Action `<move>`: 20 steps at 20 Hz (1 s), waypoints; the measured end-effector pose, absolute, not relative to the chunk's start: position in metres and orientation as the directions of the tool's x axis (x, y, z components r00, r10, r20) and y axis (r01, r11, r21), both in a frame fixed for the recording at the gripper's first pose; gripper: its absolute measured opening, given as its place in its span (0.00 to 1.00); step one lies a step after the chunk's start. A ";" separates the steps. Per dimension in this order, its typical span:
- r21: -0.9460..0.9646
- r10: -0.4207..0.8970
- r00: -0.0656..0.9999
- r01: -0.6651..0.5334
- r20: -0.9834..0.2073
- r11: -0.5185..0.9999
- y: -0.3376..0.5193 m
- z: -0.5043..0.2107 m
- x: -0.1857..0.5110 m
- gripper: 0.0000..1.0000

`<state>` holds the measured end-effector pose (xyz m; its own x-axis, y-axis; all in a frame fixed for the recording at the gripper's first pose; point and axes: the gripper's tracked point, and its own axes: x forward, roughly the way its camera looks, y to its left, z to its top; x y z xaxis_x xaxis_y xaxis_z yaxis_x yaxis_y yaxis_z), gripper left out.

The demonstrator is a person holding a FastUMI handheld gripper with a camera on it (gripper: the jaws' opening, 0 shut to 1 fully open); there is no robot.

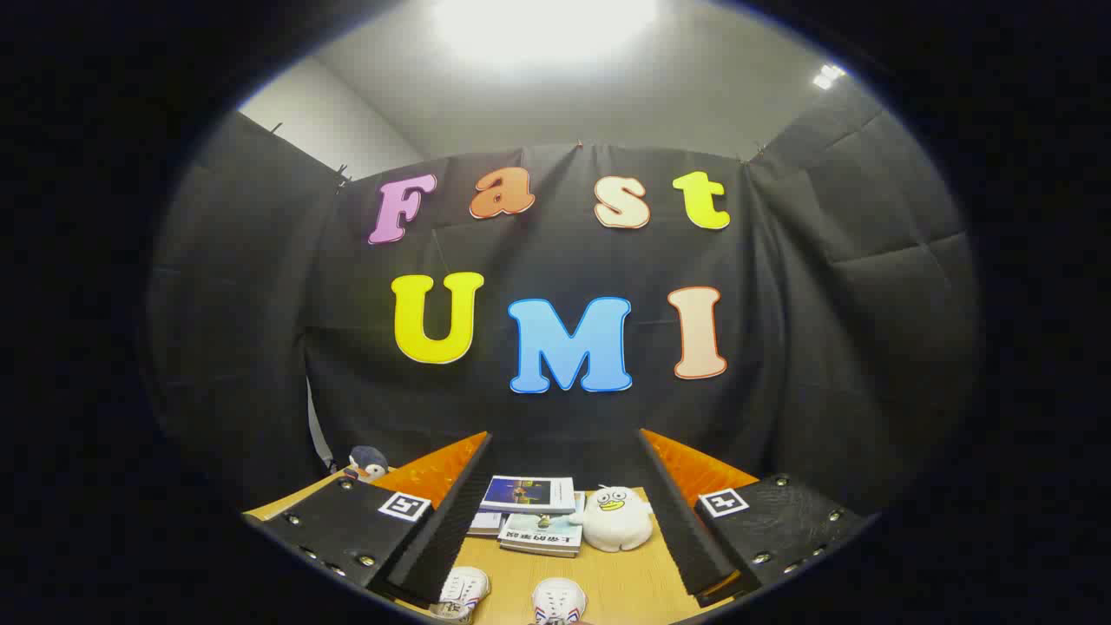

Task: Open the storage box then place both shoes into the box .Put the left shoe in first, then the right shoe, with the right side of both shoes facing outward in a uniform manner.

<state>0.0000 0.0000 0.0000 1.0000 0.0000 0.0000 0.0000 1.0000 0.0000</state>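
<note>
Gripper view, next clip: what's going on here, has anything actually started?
Nothing is held yet. The gripper is open, its fingers spread wide above a wooden table. Two white shoes sit on the table between the fingers, nearest the camera. Beyond them lie a stack of books and a white plush duck; a small plush penguin sits beyond the left finger. Neither shoe has been touched.

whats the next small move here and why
Probably tilt the gripper down toward the table. Its jaws stand open and empty, aimed over the books and white plush; the two shoes lie low between the fingers, and I cannot make out a storage box.
</note>
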 end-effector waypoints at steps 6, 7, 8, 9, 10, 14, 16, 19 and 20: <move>0.014 -0.001 1.000 0.001 0.007 1.000 0.000 0.001 0.006 0.97; 0.017 0.000 1.000 -0.001 0.008 1.000 0.001 0.001 0.007 0.97; 0.019 0.002 1.000 -0.003 0.004 1.000 0.002 -0.001 0.008 0.97; 0.018 0.004 1.000 -0.004 0.000 1.000 0.001 -0.001 0.009 0.97; 0.018 0.005 1.000 -0.005 0.000 1.000 0.001 -0.002 0.010 0.97; 0.015 0.008 1.000 -0.009 0.004 1.000 0.001 0.001 0.011 0.97; 0.017 0.009 1.000 -0.009 0.002 1.000 0.001 0.000 0.013 0.97; 0.024 0.015 1.000 -0.015 -0.008 1.000 0.003 -0.003 0.013 0.97; 0.024 0.017 1.000 -0.017 -0.011 1.000 0.003 -0.005 0.013 0.97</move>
